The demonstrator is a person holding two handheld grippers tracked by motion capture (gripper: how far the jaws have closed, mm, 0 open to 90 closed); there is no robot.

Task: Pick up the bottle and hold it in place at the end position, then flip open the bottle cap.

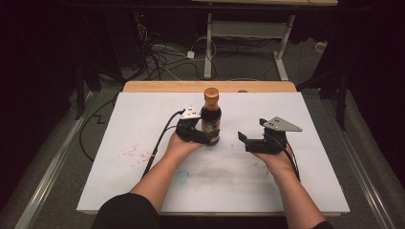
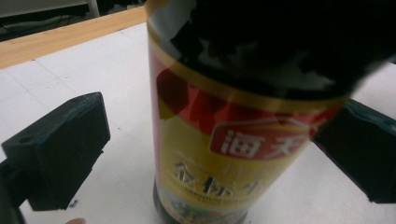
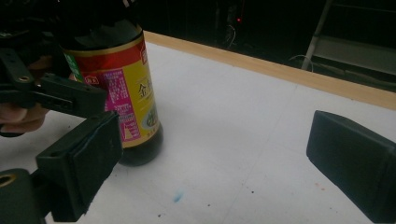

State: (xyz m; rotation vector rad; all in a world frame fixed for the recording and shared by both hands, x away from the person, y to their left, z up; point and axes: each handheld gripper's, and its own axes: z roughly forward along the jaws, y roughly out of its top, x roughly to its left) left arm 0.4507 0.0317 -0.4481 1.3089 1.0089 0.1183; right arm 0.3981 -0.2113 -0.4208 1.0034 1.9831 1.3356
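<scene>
Between left claw (image 2: 224, 154) jaws, upright bottle (image 2: 233, 140)

left gripper (image 1: 206, 136): black, blocky jaws, grey three-cornered plate on top, black cable trailing toward 7 o'clock | right gripper (image 1: 244, 140): black, grey screwed plate, black cable | person: black sleeve (image 1: 125, 212), forearms bare

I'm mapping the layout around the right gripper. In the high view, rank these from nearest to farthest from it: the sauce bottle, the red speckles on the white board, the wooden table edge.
From the right gripper:
1. Sauce bottle, just to its left, standing upright between the left gripper's jaws.
2. Wooden table edge, beyond it along the far side of the board.
3. Red speckles, far across on the board's left part.
</scene>
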